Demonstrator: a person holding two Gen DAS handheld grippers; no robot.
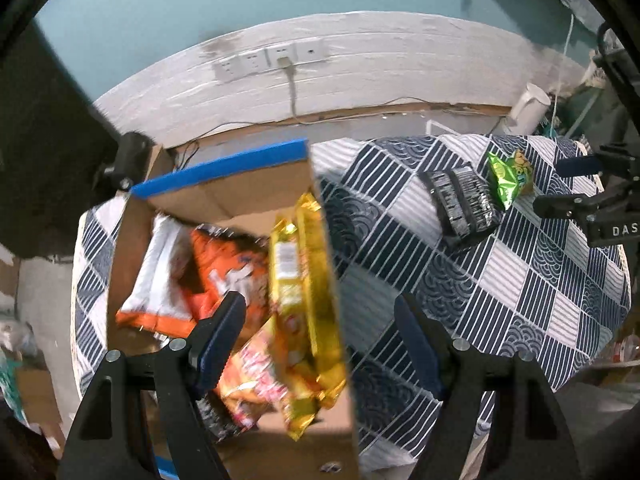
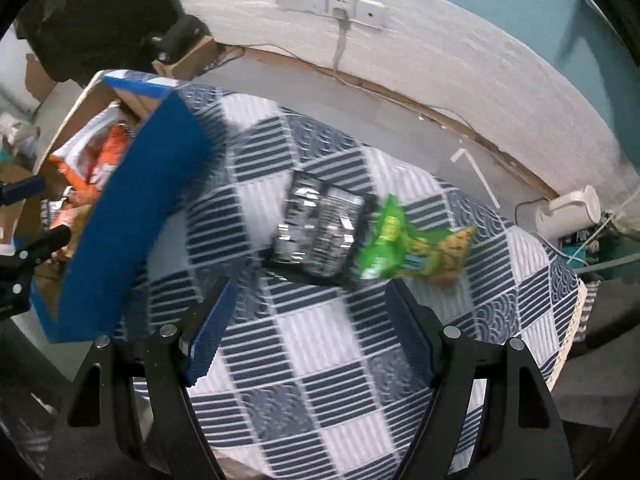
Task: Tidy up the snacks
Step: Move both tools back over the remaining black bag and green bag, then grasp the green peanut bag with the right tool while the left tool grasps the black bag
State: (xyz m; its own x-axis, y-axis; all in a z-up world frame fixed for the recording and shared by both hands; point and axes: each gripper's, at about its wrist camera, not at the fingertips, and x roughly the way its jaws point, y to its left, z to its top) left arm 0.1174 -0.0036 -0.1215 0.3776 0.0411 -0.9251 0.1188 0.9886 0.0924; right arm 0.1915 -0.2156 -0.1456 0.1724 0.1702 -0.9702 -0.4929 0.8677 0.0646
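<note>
We note the left gripper [image 1: 320, 336] nearest the lens in the left wrist view, jaws standing well apart with nothing between the blue pads; it hangs over the right wall of the cardboard box [image 1: 224, 200]. Inside the box, from 9 o'clock towards centre, lie a white-and-orange bag [image 1: 160, 276], an orange bag [image 1: 224, 264] and a gold packet [image 1: 300, 280], with a pink-and-yellow pack [image 1: 256, 380] under them at 6 o'clock. The box sits on the blue-and-white checked cloth [image 1: 500, 300].

In the right wrist view we record the right gripper [image 2: 310, 324], jaws likewise apart and empty, above bare cloth. Just beyond it, at 12 o'clock, lies a black-and-silver packet [image 2: 320, 228], and touching its right edge, at 1 o'clock, a green snack bag [image 2: 404, 244]. Both rest on the cloth, outside the box, which stands at 9 o'clock with its blue outer side towards us. Farther off, at 2 o'clock, a white kettle [image 2: 568, 212] lies beyond the cloth; wall sockets [image 2: 332, 2] sit at 12 o'clock.
</note>
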